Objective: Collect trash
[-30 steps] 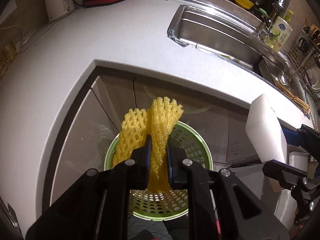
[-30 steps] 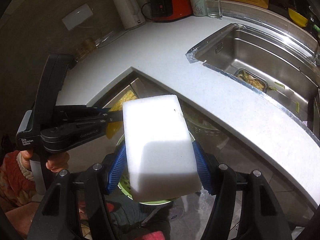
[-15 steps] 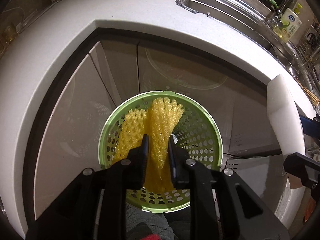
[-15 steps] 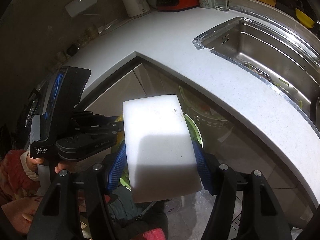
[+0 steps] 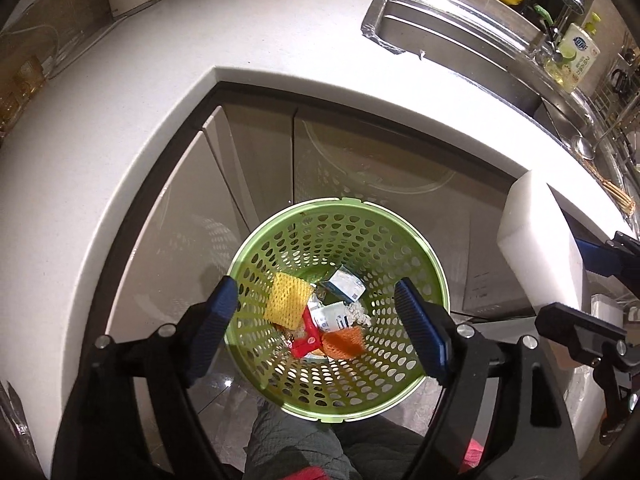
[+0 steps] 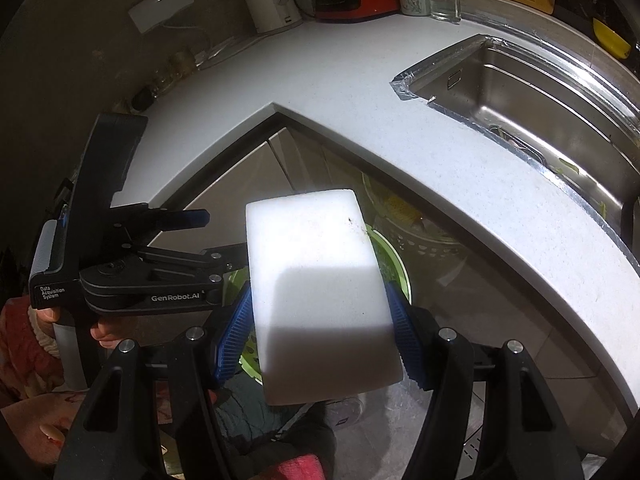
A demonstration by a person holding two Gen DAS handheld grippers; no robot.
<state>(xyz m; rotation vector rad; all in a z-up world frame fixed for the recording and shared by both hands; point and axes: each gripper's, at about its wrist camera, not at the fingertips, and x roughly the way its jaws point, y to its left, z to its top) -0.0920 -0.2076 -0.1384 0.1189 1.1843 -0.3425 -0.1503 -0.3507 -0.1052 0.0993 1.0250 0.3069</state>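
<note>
- White countertop: seen curving beyond both tongs, with a steel sink set into it up and to the right of them.
- Green perforated basket: placed on the floor directly below the left gripper, whose view is aimed steeply down into it.
- Left gripper: its jaws have just been opening and are now spread wide, with nothing between the blue pads. From the right wrist view it is shown held level by a hand in a red patterned sleeve.
- White foam block: clamped at its two sides between the blue pads of the right gripper, which is tilted downward beside the left tongs, over the basket's right edge.
- Yellow foam net: lying loose on the basket bottom, under and between the left jaws, apart from them.
- Small cartons, red scrap and orange net: lying just right of the yellow net on the basket bottom.
</note>
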